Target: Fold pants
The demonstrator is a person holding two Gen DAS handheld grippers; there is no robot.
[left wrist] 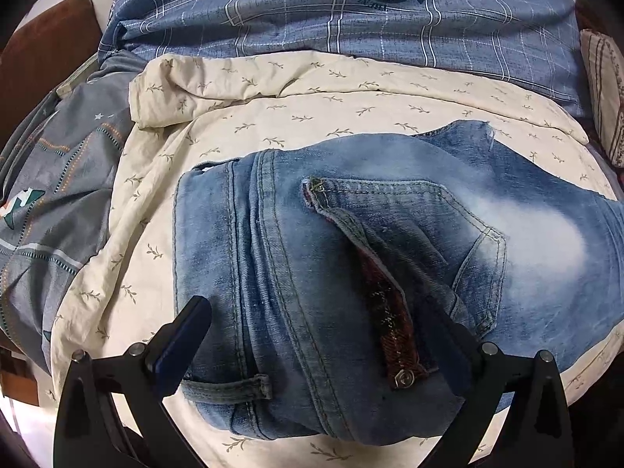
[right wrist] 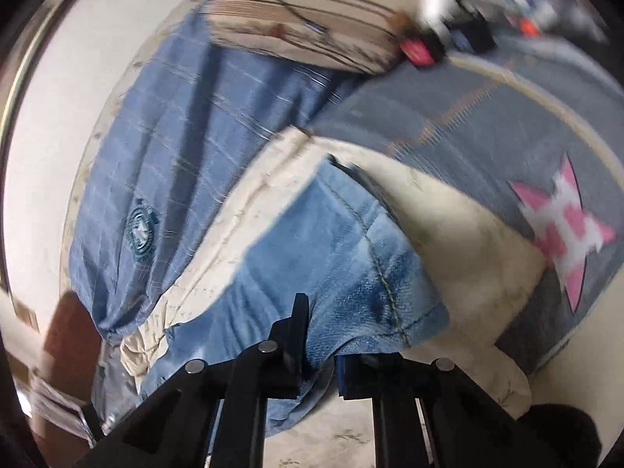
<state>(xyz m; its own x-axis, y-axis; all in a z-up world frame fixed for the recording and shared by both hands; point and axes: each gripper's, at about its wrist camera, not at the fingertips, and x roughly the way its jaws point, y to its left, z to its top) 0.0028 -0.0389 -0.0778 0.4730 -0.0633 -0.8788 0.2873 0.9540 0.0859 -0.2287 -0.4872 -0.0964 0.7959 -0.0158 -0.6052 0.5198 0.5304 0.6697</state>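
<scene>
Light blue jeans (left wrist: 296, 257) lie folded on a cream leaf-print quilt (left wrist: 351, 109), with the back pocket and a belt loop facing up. My left gripper (left wrist: 323, 312) is open just above the waistband end. Its fingers (left wrist: 187, 331) stand wide apart on either side of the denim, and nothing is pinched. In the blurred right wrist view, my right gripper (right wrist: 319, 347) is shut on a fold of the jeans (right wrist: 331, 241) near a stitched hem. That end is lifted off the quilt (right wrist: 448, 241).
A blue plaid duvet (left wrist: 312, 11) lies behind the quilt. A grey cover (left wrist: 58, 202) with a pink star (right wrist: 561, 226) is bunched beside it. A striped pillow (right wrist: 312, 19) sits at the bed's far end, with small cluttered items (right wrist: 468, 39) past it. Brown furniture (left wrist: 43, 50) stands beside the bed.
</scene>
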